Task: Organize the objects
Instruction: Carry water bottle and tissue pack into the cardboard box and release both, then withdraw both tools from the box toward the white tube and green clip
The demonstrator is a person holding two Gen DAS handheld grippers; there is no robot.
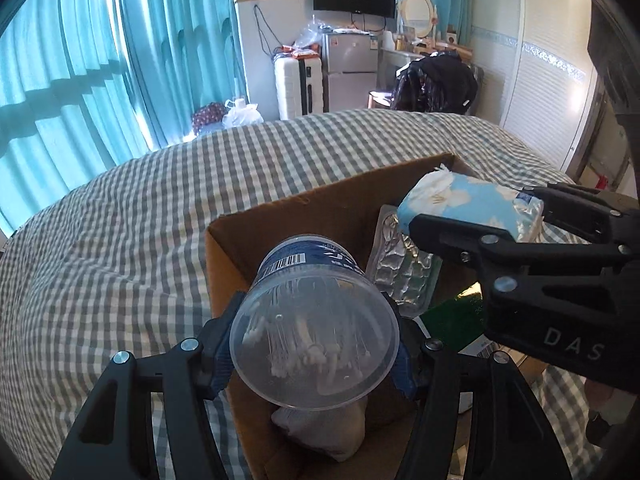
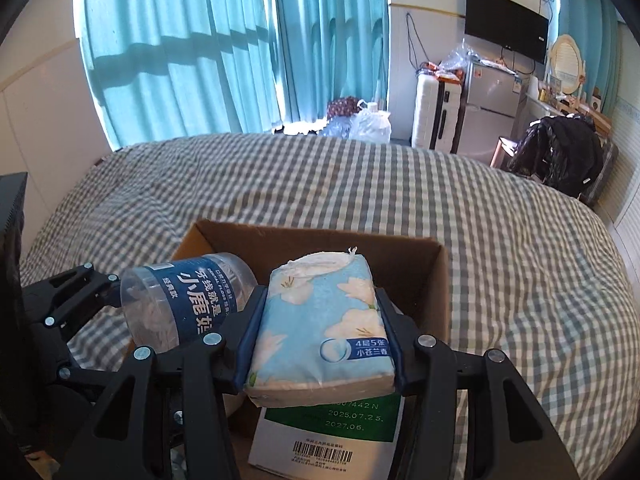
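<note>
My left gripper (image 1: 316, 340) is shut on a clear plastic jar of floss picks (image 1: 316, 320) with a dark blue label, held on its side above the open cardboard box (image 1: 280, 216). The jar also shows in the right wrist view (image 2: 188, 304). My right gripper (image 2: 320, 332) is shut on a light blue tissue pack (image 2: 320, 320) with white flowers, held over the same box (image 2: 436, 280). The tissue pack appears in the left wrist view (image 1: 468, 200) at the right. Inside the box lie a silver blister pack (image 1: 404, 272), a green and white carton (image 2: 332, 436) and a pale pouch (image 1: 320, 428).
The box sits on a bed with a grey and white checked cover (image 1: 120, 240). Teal curtains (image 1: 100, 60) hang behind. A white suitcase (image 2: 438, 112), a small fridge (image 2: 488, 100), a wall television (image 2: 506, 24) and a chair with dark clothes (image 2: 560, 152) stand beyond the bed.
</note>
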